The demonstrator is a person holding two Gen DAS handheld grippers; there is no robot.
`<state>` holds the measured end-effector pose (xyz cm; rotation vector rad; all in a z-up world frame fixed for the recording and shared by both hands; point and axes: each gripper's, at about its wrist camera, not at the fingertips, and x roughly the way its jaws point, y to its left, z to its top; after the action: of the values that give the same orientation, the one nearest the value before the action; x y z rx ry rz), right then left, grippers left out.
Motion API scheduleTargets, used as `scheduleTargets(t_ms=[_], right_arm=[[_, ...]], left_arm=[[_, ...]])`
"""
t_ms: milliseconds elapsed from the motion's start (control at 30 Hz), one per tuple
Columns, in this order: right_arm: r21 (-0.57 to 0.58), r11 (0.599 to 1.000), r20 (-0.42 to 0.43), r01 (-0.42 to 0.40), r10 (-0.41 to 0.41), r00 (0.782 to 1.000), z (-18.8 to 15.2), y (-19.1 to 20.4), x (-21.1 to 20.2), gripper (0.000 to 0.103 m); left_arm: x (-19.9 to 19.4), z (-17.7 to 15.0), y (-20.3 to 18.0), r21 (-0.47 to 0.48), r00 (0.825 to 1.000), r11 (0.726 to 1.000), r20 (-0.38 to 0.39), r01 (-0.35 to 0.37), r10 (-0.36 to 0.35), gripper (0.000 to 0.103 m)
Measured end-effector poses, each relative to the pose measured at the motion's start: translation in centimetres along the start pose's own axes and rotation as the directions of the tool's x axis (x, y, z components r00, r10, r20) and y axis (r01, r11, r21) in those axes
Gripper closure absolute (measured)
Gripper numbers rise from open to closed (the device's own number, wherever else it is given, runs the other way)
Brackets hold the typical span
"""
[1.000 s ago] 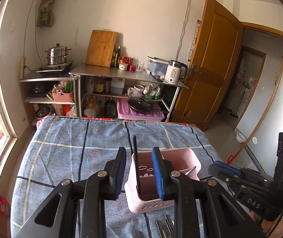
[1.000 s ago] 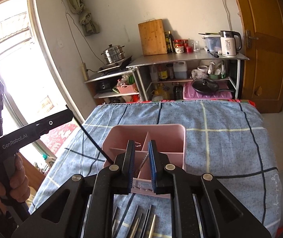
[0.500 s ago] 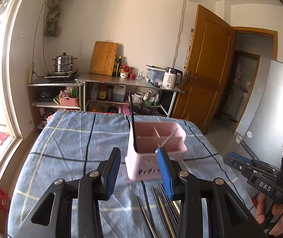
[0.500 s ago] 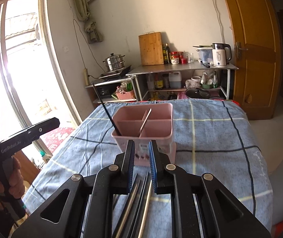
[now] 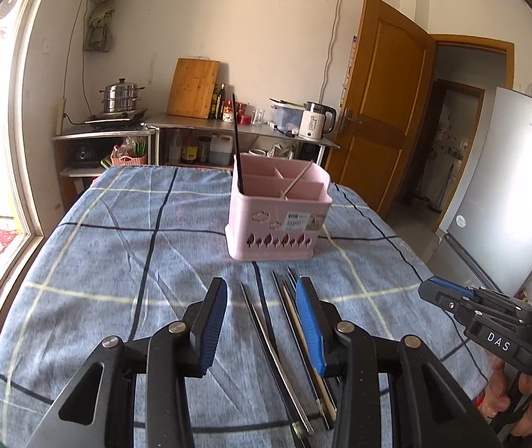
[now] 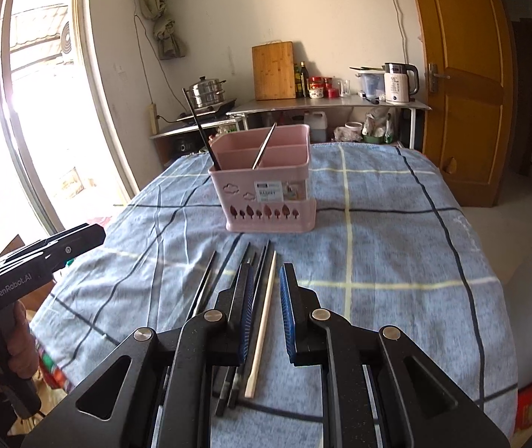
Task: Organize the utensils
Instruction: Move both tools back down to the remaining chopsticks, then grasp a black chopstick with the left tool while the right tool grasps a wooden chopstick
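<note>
A pink divided utensil basket (image 5: 279,216) (image 6: 266,179) stands upright on the blue checked tablecloth. A black chopstick (image 5: 237,142) (image 6: 200,130) leans in its left compartment and a metal chopstick (image 5: 297,183) (image 6: 265,145) leans across the divider. Several chopsticks, dark and metal (image 5: 266,336) (image 6: 206,283), plus one pale wooden one (image 6: 264,317), lie side by side in front of the basket. My left gripper (image 5: 262,321) is open and empty above them. My right gripper (image 6: 266,310) is open, its fingers either side of the wooden chopstick.
The tablecloth (image 5: 116,246) covers the whole table. Behind it stand metal shelves with a steamer pot (image 5: 120,99), a cutting board (image 5: 192,87), bottles and a kettle (image 5: 316,123). A window is on the left, a wooden door (image 5: 381,112) and fridge (image 5: 508,194) on the right.
Both grippers have drawn back from the basket and dropped low over the loose chopsticks. The left released the black chopstick into the basket. The right gripper's jaws have opened wider.
</note>
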<state>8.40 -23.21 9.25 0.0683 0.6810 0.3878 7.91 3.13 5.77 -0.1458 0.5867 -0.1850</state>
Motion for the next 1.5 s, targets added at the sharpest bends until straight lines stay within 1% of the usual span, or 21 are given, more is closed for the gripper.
scheduleTargets(t_ms=[133,300,467,600,800,1033,1167,1233,1267,1500], right_arm=[[0.0,1.0,-0.019,0.002,-0.002,1.0,-1.0,-0.1,0.1,0.088],[-0.001,1.0,-0.034,0.002,-0.002,0.999,-1.5,-0.1,0.5,0.088],[-0.004,1.0,-0.047,0.001,-0.001,0.999,-1.6,0.0,1.1,0.088],[-0.004,1.0,-0.063,-0.003,0.002,0.998,-1.9,0.1,1.9,0.088],[-0.005,1.0,-0.092,-0.008,0.008,0.996,-1.8,0.3,3.6,0.088],[-0.005,1.0,-0.132,-0.01,0.009,0.991,-1.3,0.1,6.6,0.088],[-0.011,1.0,-0.16,-0.013,0.011,0.987,-0.8,0.0,8.7,0.088],[-0.009,1.0,-0.178,-0.014,0.012,0.984,-0.7,-0.2,9.9,0.088],[-0.007,1.0,-0.189,-0.013,0.012,0.982,-0.6,-0.3,10.6,0.088],[0.0,1.0,-0.244,-0.006,0.006,0.97,-0.1,-0.9,14.3,0.088]], left_arm=[[0.2,-1.1,-0.4,0.013,1.0,1.0,-0.026,0.013,-0.012,0.065],[0.6,-1.8,-0.4,0.001,0.999,1.0,-0.049,0.018,-0.018,0.065],[1.3,-2.0,-0.2,-0.007,0.998,1.0,-0.066,0.014,-0.014,0.065],[2.6,-2.1,0.2,-0.02,0.995,1.0,-0.097,-0.001,-0.001,0.065],[6.0,-1.8,1.2,-0.032,0.987,0.999,-0.155,-0.041,0.035,0.066],[11.1,-0.5,1.6,-0.035,0.976,0.999,-0.219,-0.026,0.017,0.068],[14.0,-0.3,1.8,-0.029,0.966,0.999,-0.257,-0.034,0.025,0.072],[15.4,-0.2,2.0,-0.036,0.961,0.999,-0.277,-0.029,0.018,0.074],[16.0,-0.1,2.1,-0.038,0.958,0.999,-0.287,-0.032,0.02,0.076],[18.4,0.0,2.5,-0.052,0.946,0.998,-0.324,-0.035,0.016,0.076]])
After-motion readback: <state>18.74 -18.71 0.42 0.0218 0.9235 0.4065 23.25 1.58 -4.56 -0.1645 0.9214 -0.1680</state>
